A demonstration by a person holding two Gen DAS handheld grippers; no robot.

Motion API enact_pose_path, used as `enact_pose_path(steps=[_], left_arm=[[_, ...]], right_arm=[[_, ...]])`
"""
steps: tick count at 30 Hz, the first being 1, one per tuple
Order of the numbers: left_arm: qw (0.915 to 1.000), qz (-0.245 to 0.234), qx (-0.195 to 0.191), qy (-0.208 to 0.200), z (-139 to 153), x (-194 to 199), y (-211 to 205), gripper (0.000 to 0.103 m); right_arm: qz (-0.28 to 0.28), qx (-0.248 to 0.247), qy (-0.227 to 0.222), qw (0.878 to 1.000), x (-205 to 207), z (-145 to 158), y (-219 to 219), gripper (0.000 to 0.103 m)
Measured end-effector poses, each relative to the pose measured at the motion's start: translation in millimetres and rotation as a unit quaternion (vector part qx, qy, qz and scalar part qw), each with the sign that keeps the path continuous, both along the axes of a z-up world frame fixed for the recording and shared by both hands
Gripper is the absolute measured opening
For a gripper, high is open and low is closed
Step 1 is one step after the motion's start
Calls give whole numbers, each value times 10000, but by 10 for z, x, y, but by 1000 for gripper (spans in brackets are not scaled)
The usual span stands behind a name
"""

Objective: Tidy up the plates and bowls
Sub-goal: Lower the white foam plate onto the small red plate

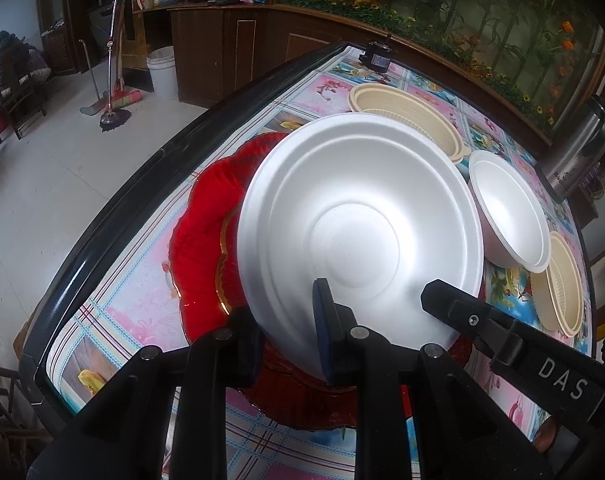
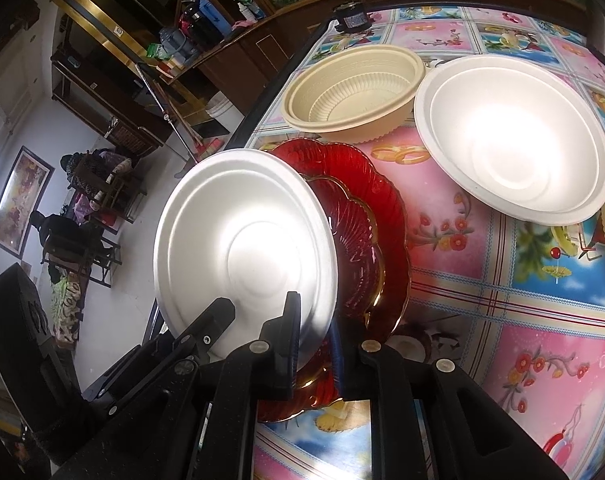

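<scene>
A lived-in home dining room. A table (image 1: 134,304) under a flowery plastic cloth stands by a wooden cabinet (image 1: 222,56) crowded with bottles. A mop (image 1: 112,80) and white bucket (image 1: 162,72) wait on the tiled floor.
</scene>
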State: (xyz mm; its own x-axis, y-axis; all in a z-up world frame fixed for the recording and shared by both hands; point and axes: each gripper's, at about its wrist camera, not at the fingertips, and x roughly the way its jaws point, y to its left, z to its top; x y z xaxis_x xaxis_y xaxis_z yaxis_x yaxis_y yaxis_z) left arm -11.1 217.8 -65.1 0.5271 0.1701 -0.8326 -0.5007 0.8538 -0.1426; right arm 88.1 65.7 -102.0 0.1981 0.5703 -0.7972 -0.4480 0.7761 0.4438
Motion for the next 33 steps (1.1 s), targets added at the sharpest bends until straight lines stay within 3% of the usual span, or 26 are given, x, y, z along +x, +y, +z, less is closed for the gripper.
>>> enact_pose_path(steps=[9,16,20,23,27,33], left_arm=[[10000,54,-30,-42,9,-5,18,20],[9999,24,-96,-42,26,-11,14,21],[9999,89,-89,-89,45,-37,27,39],[9998,140,-38,-153,76,-64,29,44],[9996,190,0,-218,112,-95,35,61],[9992,246,47,-327,194,-162,34,64]], right_arm=[[-2,7,-23,10000,0,-2,2,16],[48,29,-52,10000,-27,38,12,29],[11,49,-67,10000,-33,62,-12,36],[-19,76,-70,9999,-31,80,-35,39],[-40,128,-128,9998,-44,137,-64,39],[-77,195,-214,9996,-90,220,-117,44]])
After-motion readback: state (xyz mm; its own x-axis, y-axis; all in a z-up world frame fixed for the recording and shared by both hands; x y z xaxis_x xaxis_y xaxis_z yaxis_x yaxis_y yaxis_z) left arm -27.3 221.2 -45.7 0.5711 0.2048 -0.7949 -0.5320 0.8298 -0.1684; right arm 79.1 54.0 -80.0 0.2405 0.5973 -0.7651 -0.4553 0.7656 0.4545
